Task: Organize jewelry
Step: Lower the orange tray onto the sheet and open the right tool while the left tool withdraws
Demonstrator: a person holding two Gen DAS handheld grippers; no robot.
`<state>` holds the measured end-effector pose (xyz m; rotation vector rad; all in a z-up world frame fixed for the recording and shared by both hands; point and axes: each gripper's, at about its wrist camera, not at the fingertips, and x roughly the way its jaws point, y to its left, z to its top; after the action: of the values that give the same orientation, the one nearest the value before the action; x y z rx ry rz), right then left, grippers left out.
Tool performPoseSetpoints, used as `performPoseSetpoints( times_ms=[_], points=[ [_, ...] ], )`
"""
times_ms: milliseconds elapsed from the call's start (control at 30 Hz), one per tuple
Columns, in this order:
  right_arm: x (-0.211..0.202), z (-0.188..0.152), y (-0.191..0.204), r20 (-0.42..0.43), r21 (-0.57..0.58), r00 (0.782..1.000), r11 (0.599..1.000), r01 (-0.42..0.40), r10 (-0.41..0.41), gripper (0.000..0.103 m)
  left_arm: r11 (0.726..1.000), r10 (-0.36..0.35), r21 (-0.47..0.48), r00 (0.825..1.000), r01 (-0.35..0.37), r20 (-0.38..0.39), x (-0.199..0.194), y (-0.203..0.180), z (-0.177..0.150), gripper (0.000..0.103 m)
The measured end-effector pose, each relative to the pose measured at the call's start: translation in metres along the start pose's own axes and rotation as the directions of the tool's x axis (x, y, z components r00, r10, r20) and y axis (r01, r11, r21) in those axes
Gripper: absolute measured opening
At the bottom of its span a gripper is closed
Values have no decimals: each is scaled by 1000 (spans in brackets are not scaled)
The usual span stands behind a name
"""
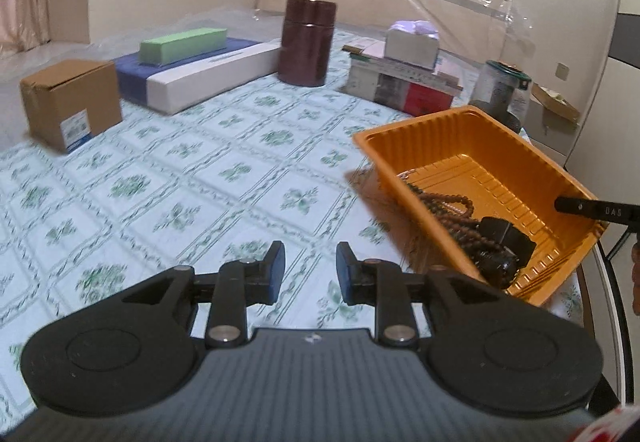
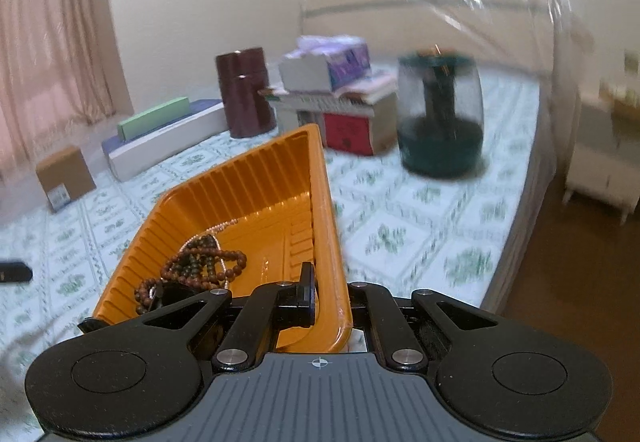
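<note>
An orange plastic tray (image 1: 404, 178) sits tilted at the right of the flowered bed cover. Brown bead strings (image 1: 448, 202) and a black chunky object (image 1: 506, 242) lie in it. My left gripper (image 1: 310, 266) hovers open over the bare cover just left of the tray, with nothing between its fingers. My right gripper (image 2: 330, 294) is shut on the tray's (image 2: 248, 186) near right wall, one finger inside and one outside. The beads (image 2: 200, 266) lie just ahead of it. One of its fingers (image 1: 580, 207) shows at the tray's rim in the left wrist view.
At the back stand a cardboard box (image 1: 70, 102), a long white and blue box (image 1: 200, 78) with a green box (image 1: 182, 44) on it, a maroon canister (image 1: 306, 42), stacked books (image 1: 400, 86) and a dark-lidded glass jar (image 1: 500, 86). The bed's edge and floor (image 2: 560, 282) lie to the right.
</note>
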<state>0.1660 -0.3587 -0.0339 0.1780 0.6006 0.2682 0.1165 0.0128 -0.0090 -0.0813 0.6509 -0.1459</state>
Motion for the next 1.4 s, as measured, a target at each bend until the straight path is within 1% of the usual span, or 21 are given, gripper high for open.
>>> performPoseSetpoints(
  times_ms=[100,167,333,400,433,467,500,533,567,600,633,700,767,867,933,1000,1067,1167,1300,1400],
  points=[
    [4,-5,-17,-23,69,999,997,-29,31,6,1000,11,-17,1000,-11,-11,-3,5,-6,24],
    [5,-9,-27,-23,120,998,991,-53,56,6,999,15,-32,1000,-16,-21,-5,9,-10,25],
    [4,-19,-49,-6,267,994,958,-105,111,6,998,35,-48,999,-37,-34,-9,13,-16,29],
    [1,-23,-54,6,309,992,943,-124,129,9,998,38,-56,999,-40,-36,-11,13,-17,35],
    [0,-23,-57,11,328,990,935,-136,140,15,997,40,-61,999,-42,-36,-12,14,-17,37],
    [-1,-24,-60,17,346,989,928,-141,144,28,997,41,-65,999,-43,-35,-14,14,-17,41],
    [-5,-25,-62,26,363,990,922,-137,137,38,997,42,-70,999,-44,-35,-15,14,-17,45],
    [-7,-27,-65,37,381,990,914,-138,135,55,996,43,-76,999,-45,-34,-16,14,-18,47],
    [-10,-28,-68,51,403,989,904,-144,135,59,995,44,-83,998,-47,-33,-18,14,-18,53],
    [-15,-29,-71,62,422,990,895,-143,129,60,995,47,-91,998,-49,-32,-19,14,-19,62],
    [-18,-28,-73,61,432,992,893,-129,114,60,993,52,-103,998,-55,-28,-22,15,-20,66],
    [-29,-27,-73,63,440,996,894,-86,65,61,989,66,-131,998,-69,-24,-26,15,-23,82],
    [-40,-24,-69,53,420,999,907,-32,11,65,984,89,-151,996,-92,-26,-31,15,-25,91],
    [-56,-15,-49,34,368,997,928,50,-67,70,978,110,-171,993,-117,-49,-36,16,-28,97],
    [-64,-9,-31,15,325,996,942,83,-93,75,976,116,-180,992,-124,-53,-42,16,-30,98],
    [-69,-3,-10,-15,269,995,958,98,-97,78,976,122,-176,991,-129,-50,-49,14,-32,100],
    [-70,0,10,-29,220,996,972,83,-79,84,978,127,-163,991,-133,-48,-56,11,-33,102],
    [-76,1,43,-51,134,998,990,52,-45,88,977,143,-152,988,-150,-56,-66,7,-35,102],
    [-80,-5,86,-88,10,996,1000,19,-18,89,976,138,-158,988,-147,-70,-77,4,-39,102],
    [-82,-14,110,-123,-46,992,999,-17,11,90,975,142,-162,986,-155,-88,-86,2,-43,102]
  ],
)
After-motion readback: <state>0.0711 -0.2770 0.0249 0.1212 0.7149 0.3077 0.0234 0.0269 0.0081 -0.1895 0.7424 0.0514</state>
